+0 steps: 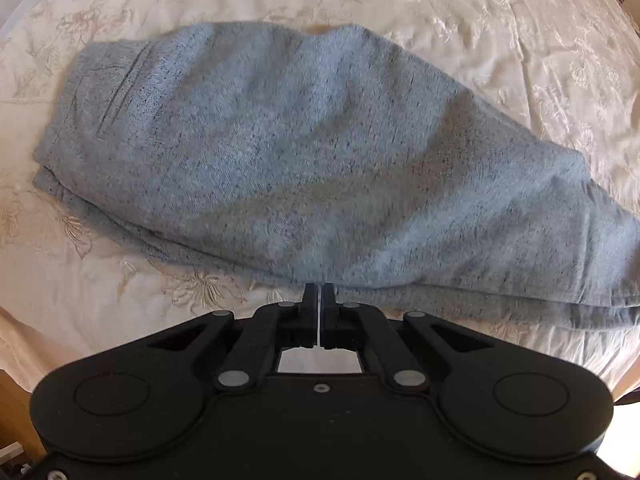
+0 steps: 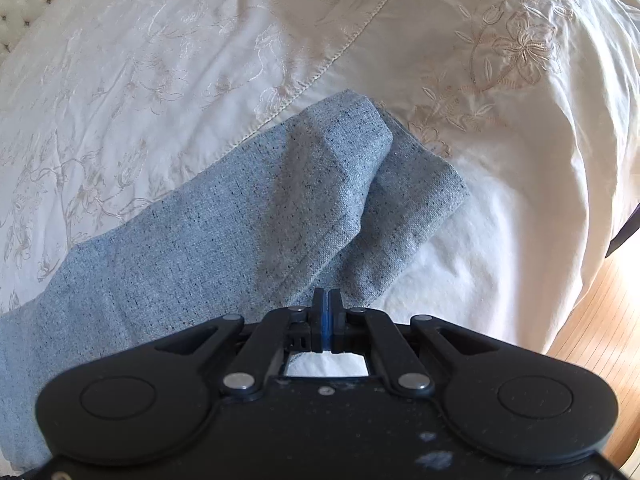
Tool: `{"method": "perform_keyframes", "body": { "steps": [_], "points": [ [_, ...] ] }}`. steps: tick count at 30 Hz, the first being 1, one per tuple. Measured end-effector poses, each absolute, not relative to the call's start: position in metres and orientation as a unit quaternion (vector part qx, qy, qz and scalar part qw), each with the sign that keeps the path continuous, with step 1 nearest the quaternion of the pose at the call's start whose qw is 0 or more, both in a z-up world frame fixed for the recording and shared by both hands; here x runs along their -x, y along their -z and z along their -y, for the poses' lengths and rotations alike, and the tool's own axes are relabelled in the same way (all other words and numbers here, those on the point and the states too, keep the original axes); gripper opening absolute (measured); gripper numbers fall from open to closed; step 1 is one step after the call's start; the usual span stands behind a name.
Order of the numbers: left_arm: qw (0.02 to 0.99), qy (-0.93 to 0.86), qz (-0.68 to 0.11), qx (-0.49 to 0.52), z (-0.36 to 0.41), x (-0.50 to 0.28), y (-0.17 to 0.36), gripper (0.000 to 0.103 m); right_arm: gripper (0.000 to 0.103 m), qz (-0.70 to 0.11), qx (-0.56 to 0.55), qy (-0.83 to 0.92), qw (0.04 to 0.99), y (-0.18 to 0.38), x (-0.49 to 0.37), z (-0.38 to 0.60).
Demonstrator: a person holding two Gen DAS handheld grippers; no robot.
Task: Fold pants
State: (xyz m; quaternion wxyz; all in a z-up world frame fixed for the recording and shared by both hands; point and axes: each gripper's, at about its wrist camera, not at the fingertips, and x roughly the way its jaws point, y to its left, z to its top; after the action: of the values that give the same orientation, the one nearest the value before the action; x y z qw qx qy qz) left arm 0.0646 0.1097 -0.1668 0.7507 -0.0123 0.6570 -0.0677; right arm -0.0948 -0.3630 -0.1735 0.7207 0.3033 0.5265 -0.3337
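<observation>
Heathered blue-grey knit pants (image 1: 304, 152) lie on cream embroidered bedspread (image 1: 500, 32), waistband at 9 o'clock, hems (image 2: 400, 184) toward 3. Left gripper (image 1: 319, 292) pinched on near edge; right gripper (image 2: 328, 300) likewise clamped on leg fabric. Lift both evenly, carry hems to waistband, keep edges aligned.

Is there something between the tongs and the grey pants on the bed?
Nothing visible. The left tongs are shut right at the near edge of the pants, and the right tongs are shut at the leg ends. Only the embroidered bedspread lies around the pants.
</observation>
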Motion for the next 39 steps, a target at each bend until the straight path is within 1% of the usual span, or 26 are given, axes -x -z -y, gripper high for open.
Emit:
{"method": "perform_keyframes", "body": {
  "steps": [1,2,3,5,6,8,11,17,23,24,25,26,28,31,32,33,34,36,39],
  "points": [
    [0.748,0.068,-0.660,0.011,-0.109,-0.063,0.170,0.001,0.002,-0.525,-0.305,0.334,0.721,0.174,0.096,0.363],
    [0.748,0.068,-0.660,0.007,-0.109,-0.062,0.172,0.001,0.005,-0.520,-0.310,0.334,0.722,0.174,0.097,0.363],
    [0.749,0.070,-0.659,0.002,-0.107,-0.061,0.172,0.001,0.011,-0.515,-0.313,0.336,0.724,0.174,0.099,0.364],
    [0.755,0.074,-0.652,-0.002,-0.104,-0.061,0.169,0.002,0.014,-0.495,-0.328,0.350,0.724,0.173,0.103,0.369],
    [0.760,0.079,-0.645,-0.002,-0.102,-0.062,0.165,0.002,0.018,-0.484,-0.339,0.355,0.724,0.173,0.106,0.372],
    [0.771,0.087,-0.630,-0.012,-0.095,-0.066,0.158,0.009,0.019,-0.459,-0.366,0.369,0.721,0.174,0.112,0.382],
    [0.787,0.094,-0.609,-0.036,-0.079,-0.073,0.152,0.010,0.024,-0.440,-0.391,0.388,0.709,0.182,0.115,0.396],
    [0.786,0.096,-0.606,-0.076,-0.042,-0.086,0.157,0.012,0.025,-0.429,-0.453,0.366,0.690,0.202,0.112,0.417],
    [0.781,0.097,-0.611,-0.089,-0.021,-0.083,0.163,0.012,0.026,-0.420,-0.457,0.359,0.697,0.210,0.093,0.422],
    [0.780,0.096,-0.612,-0.091,-0.018,-0.082,0.163,0.012,0.018,-0.423,-0.441,0.362,0.704,0.207,0.089,0.421],
    [0.779,0.095,-0.613,-0.094,-0.016,-0.081,0.164,0.012,0.013,-0.428,-0.418,0.363,0.715,0.200,0.085,0.419],
    [0.778,0.096,-0.613,-0.096,-0.014,-0.080,0.164,0.012,0.012,-0.430,-0.396,0.362,0.726,0.192,0.084,0.415],
    [0.777,0.097,-0.613,-0.101,-0.011,-0.080,0.163,0.012,0.011,-0.428,-0.355,0.363,0.748,0.171,0.085,0.405],
    [0.779,0.099,-0.609,-0.113,-0.005,-0.080,0.163,0.013,0.011,-0.437,-0.292,0.375,0.763,0.150,0.096,0.384],
    [0.779,0.100,-0.608,-0.117,-0.003,-0.080,0.164,0.013,0.017,-0.449,-0.277,0.376,0.762,0.153,0.098,0.380],
    [0.777,0.101,-0.610,-0.119,-0.001,-0.080,0.165,0.013,0.021,-0.472,-0.259,0.371,0.756,0.162,0.099,0.376],
    [0.775,0.102,-0.612,-0.121,0.002,-0.080,0.167,0.012,0.021,-0.500,-0.248,0.366,0.745,0.177,0.100,0.375],
    [0.770,0.105,-0.617,-0.123,0.006,-0.080,0.170,0.013,0.022,-0.525,-0.272,0.363,0.720,0.197,0.107,0.380],
    [0.770,0.111,-0.614,-0.134,0.015,-0.077,0.168,0.013,0.022,-0.501,-0.327,0.368,0.711,0.201,0.123,0.391]
  ]
}}
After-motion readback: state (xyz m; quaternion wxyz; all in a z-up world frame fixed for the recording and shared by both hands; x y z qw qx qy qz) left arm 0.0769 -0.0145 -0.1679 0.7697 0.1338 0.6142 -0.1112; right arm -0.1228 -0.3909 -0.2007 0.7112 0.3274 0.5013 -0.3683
